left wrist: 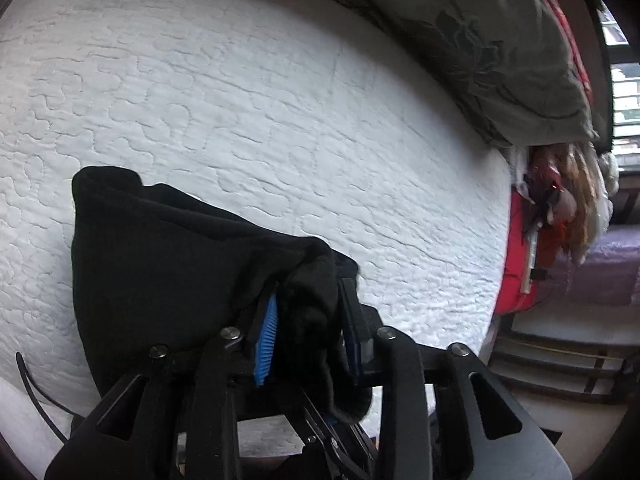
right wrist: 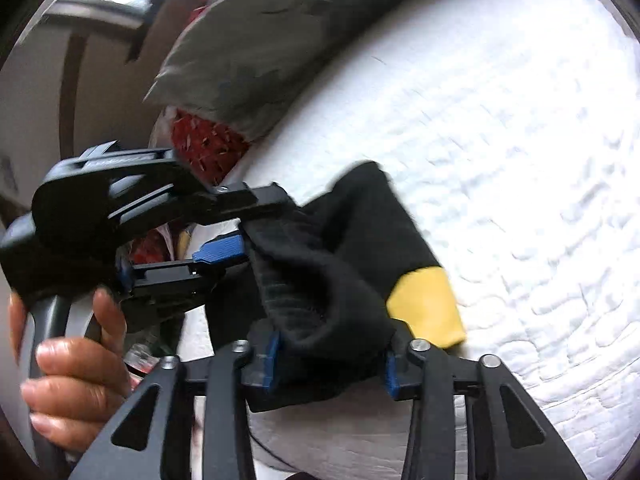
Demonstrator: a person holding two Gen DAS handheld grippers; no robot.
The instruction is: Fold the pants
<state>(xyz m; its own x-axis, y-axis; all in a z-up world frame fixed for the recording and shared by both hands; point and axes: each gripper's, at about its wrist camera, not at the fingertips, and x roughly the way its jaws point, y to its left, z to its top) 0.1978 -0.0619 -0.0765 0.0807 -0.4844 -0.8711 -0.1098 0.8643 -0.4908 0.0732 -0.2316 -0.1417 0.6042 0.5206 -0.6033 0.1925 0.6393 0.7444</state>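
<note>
Both my jaws pinch the black pants [left wrist: 160, 264] above the bed [left wrist: 240, 100]; a weak pinch could drop them

A white quilted mattress cover [left wrist: 260, 92] is spreading across the bed, its stitched swirls catching daylight. A grey floral pillow [left wrist: 500, 44] is lying along its far edge, red trim showing. Beyond the bed's end, a heap of mixed clothes [left wrist: 568, 204] is spilling over something red [left wrist: 516, 268], beside a bright window [left wrist: 624, 108].
</note>
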